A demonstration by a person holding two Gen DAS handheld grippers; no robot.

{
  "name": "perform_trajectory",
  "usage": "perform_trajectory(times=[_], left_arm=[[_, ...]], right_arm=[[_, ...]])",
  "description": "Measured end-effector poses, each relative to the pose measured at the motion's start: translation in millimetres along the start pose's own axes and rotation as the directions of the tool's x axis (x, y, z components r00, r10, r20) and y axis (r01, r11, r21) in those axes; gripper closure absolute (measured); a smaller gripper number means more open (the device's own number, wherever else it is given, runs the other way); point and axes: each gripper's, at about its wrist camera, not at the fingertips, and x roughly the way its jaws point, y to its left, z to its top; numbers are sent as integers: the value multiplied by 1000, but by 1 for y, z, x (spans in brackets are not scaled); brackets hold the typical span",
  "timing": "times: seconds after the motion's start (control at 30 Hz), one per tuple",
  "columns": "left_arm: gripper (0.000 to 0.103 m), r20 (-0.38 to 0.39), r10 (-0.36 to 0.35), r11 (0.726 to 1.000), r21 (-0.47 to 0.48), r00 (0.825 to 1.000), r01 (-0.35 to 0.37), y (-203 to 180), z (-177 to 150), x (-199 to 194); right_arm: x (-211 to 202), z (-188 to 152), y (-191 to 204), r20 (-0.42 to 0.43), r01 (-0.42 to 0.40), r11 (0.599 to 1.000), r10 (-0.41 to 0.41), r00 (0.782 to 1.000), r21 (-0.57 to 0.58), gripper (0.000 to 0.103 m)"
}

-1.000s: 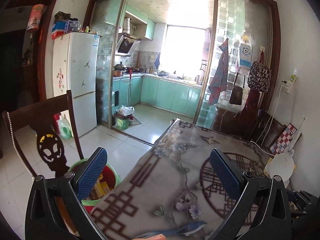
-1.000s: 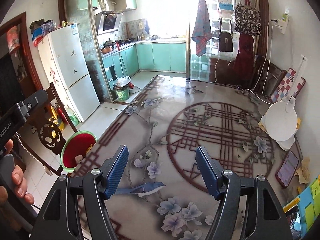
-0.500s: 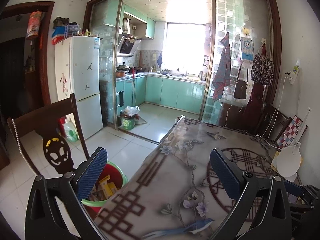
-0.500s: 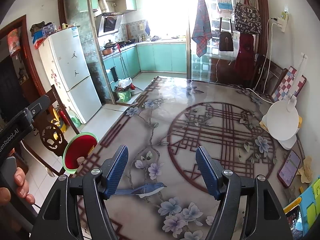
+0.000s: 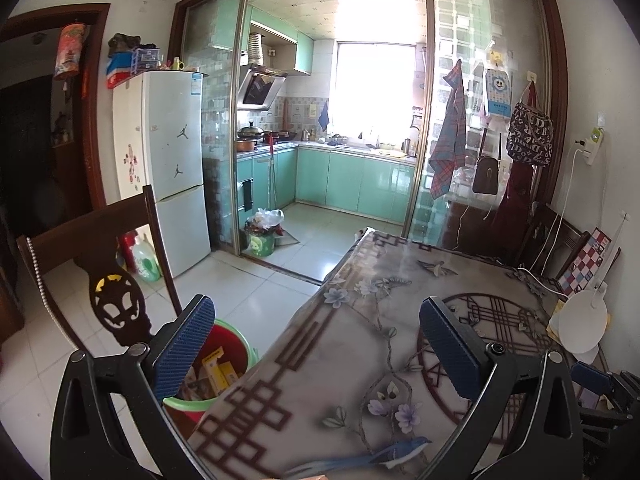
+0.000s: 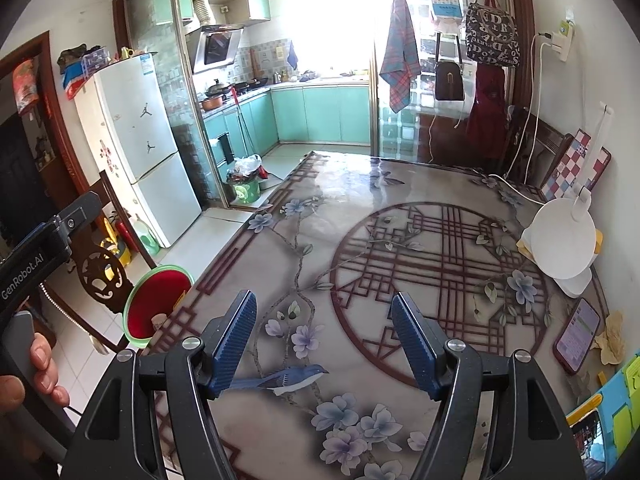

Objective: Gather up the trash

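A green-rimmed red bin (image 5: 228, 360) stands on the floor by the table's left edge, with yellow and white packaging inside. The right wrist view shows the same bin (image 6: 160, 300) from above. My left gripper (image 5: 316, 344) is open with nothing between its blue pads, held over the table's near left corner and the bin. My right gripper (image 6: 324, 340) is also open and empty, above the flowered tablecloth (image 6: 360, 248). The left gripper's body and a hand (image 6: 40, 360) appear at the left edge of the right wrist view.
A dark wooden chair (image 5: 100, 280) stands beside the bin. At the table's right side are a white round lamp (image 6: 564, 240), a phone (image 6: 576, 336), crumpled yellowish paper (image 6: 612, 340) and coloured sheets (image 6: 616, 396). A second bin with a bag (image 5: 262, 232) stands at the kitchen doorway.
The left wrist view has tilted up slightly, so the bin and table sit a little lower in frame. The right gripper stays still and both stay open.
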Motion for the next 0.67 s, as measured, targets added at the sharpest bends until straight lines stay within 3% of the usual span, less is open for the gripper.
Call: perform_trajectory(times=[0.53,0.67], left_arm=[[0,-19,-31,999,30,999,31,-12,-2,5],[0,-57,-50,998,47,997,53,-16,-4,6]], right_arm=[[3,-1,-6,-5,5,1000,-5,1000,10,33],[3,0,-6,-4,6,1000,-6,1000,11,33]])
